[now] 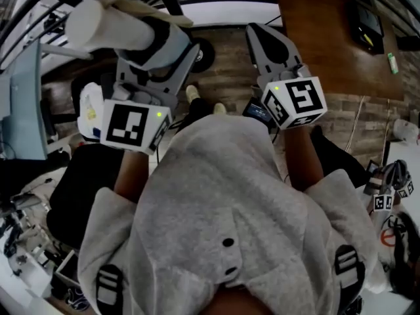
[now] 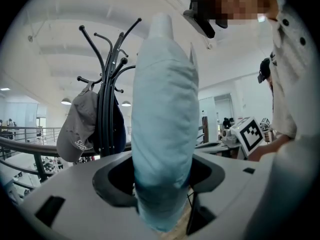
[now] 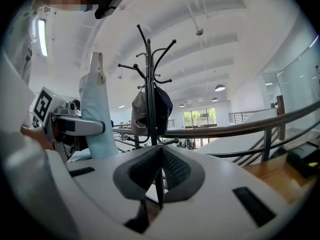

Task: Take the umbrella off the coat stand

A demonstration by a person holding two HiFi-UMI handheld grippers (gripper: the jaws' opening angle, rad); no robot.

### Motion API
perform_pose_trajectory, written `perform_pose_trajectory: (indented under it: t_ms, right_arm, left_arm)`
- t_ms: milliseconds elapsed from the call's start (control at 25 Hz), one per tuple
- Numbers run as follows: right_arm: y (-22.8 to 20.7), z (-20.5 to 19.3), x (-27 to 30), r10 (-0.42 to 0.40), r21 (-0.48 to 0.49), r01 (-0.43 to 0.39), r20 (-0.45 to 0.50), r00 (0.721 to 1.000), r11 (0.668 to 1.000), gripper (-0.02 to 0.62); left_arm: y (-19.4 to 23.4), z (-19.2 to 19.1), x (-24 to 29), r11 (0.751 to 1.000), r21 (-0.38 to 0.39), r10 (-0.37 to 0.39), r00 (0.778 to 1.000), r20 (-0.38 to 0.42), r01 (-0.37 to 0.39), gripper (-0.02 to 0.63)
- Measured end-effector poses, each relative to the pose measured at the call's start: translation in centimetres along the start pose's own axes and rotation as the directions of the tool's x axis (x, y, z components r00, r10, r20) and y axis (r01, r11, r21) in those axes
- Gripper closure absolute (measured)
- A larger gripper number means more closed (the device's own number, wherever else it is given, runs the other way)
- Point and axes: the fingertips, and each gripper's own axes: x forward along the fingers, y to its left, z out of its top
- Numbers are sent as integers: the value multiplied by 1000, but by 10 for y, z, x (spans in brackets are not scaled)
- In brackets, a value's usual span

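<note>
A folded pale blue umbrella (image 2: pixel 165 119) stands upright between the jaws of my left gripper (image 2: pixel 162 184), which is shut on its lower part. In the head view the umbrella (image 1: pixel 111 23) sticks out left of the left gripper (image 1: pixel 161 51). It is clear of the black coat stand (image 2: pixel 107 99), which stands a little way behind it. In the right gripper view the coat stand (image 3: pixel 149 79) rises straight ahead, with the umbrella (image 3: pixel 97 114) and the left gripper (image 3: pixel 75 126) off to the left. My right gripper (image 3: pixel 159 169) is shut with nothing in it; in the head view the right gripper (image 1: pixel 262 38) points forward over the floor.
A grey cap (image 2: pixel 80 126) and a dark cap (image 3: pixel 162 106) hang on the stand. A metal railing (image 3: pixel 250 126) runs behind it, above a stairwell. The stand's dark base (image 1: pixel 200 51) rests on the wooden floor (image 1: pixel 223 71). Desks with clutter (image 1: pixel 26 110) flank me on both sides.
</note>
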Motion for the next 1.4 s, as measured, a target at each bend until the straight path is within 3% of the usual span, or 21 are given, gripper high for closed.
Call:
perform_pose_trajectory:
  t_ms: [600,1200,1400]
  right_arm:
    - [38,-31,-26,94,58,-90,-60,994,994,586]
    - [83,-57,-42,108,120,-97,-85,990,988,586]
    - [108,-62,-51,92,88,-84,-87,992,993,586]
  left_arm:
    - [-15,-29,-58,993,-55,105,992,-66,-109,318]
    - [-22,-51,-95,991,-99,87,993,-84,-95,318]
    - [-23,-63,-116,993,-98,63,995,-73,-70,318]
